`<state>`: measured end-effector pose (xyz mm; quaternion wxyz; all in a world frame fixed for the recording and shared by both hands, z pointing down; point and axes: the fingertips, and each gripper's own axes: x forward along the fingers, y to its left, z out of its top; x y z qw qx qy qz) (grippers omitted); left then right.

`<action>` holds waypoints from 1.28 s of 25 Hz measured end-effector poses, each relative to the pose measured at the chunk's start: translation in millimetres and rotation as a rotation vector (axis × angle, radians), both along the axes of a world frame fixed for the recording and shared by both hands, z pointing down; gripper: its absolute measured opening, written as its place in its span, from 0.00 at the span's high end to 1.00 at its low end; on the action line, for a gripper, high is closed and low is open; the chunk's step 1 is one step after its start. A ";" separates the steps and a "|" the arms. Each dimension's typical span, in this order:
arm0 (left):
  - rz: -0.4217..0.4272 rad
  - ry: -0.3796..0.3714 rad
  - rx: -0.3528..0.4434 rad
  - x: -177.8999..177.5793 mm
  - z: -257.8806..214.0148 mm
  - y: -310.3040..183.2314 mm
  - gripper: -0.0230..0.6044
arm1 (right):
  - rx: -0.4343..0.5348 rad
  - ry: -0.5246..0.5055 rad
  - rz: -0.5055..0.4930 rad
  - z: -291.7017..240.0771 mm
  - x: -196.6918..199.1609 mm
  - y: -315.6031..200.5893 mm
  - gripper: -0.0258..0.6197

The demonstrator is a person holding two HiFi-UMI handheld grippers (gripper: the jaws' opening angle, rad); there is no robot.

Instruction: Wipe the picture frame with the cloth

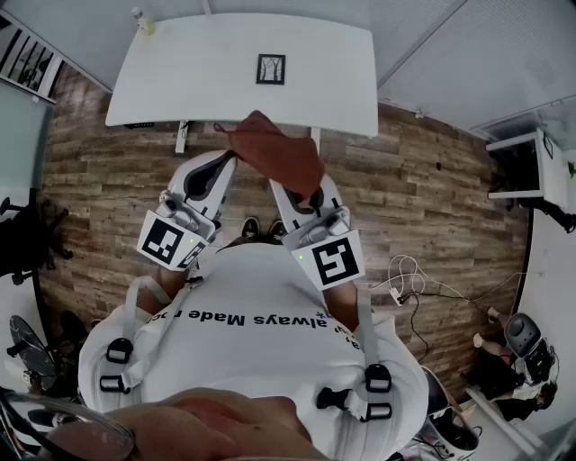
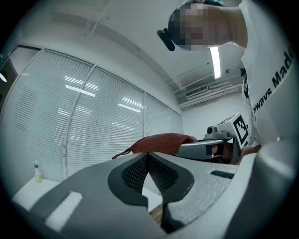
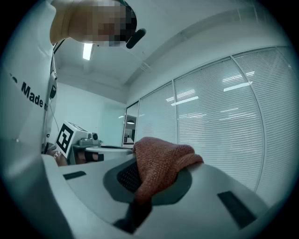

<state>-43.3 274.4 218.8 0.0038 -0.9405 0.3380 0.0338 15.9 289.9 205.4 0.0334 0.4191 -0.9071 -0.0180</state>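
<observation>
A small dark picture frame (image 1: 270, 69) lies flat on the white table (image 1: 198, 81), ahead of both grippers and apart from them. My right gripper (image 1: 300, 192) is shut on a red-brown cloth (image 1: 276, 149), which drapes over its tips and bunches between the pads (image 3: 122, 176) in the right gripper view, cloth (image 3: 161, 161). My left gripper (image 1: 227, 162) is just left of the cloth, held before my chest. In its own view the left gripper (image 2: 148, 155) has its jaws meeting at the tips with nothing between them; the cloth (image 2: 161, 141) shows behind. Both grippers tilt upward, off the table.
A small bottle (image 1: 141, 20) stands at the table's far left corner, also bottle (image 2: 36, 172). Wood floor lies between me and the table. A white shelf unit (image 1: 531, 171) is at right, cables (image 1: 409, 279) on the floor, a chair (image 1: 22, 239) at left.
</observation>
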 end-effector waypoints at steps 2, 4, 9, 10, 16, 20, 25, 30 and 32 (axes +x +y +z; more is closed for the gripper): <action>-0.002 0.004 -0.003 -0.4 0.3 0.1 0.96 | -0.002 0.004 0.004 0.0 0.2 0.0 0.93; -0.003 0.007 -0.005 -0.5 0.8 -0.2 0.96 | -0.013 -0.008 0.006 0.2 0.6 -0.7 0.93; 0.000 0.015 -0.004 -0.3 1.9 0.3 0.96 | -0.012 -0.049 0.003 -1.9 0.9 -1.7 0.93; 0.000 0.016 -0.004 -0.8 2.3 0.4 0.96 | -0.008 -0.045 0.006 -1.9 0.5 -1.6 0.93; 0.010 0.023 -0.007 -5.8 5.1 0.1 0.96 | -0.002 -0.028 0.021 0.9 -5.2 -0.8 0.93; 0.014 0.025 -0.009 -16.3 7.3 -1.5 0.96 | -0.006 -0.031 0.035 3.9 -13.9 -4.9 0.93; 0.014 0.030 -0.015 -37.9 13.8 -1.4 0.96 | -0.009 -0.022 0.044 13.2 -33.2 -4.8 0.93; 0.016 0.034 -0.030 -44.8 19.1 -7.0 0.96 | -0.016 -0.015 0.041 16.9 -41.3 -11.0 0.93; 0.017 0.032 -0.034 -43.3 21.9 -12.0 0.96 | -0.020 -0.014 0.046 18.2 -38.9 -15.5 0.93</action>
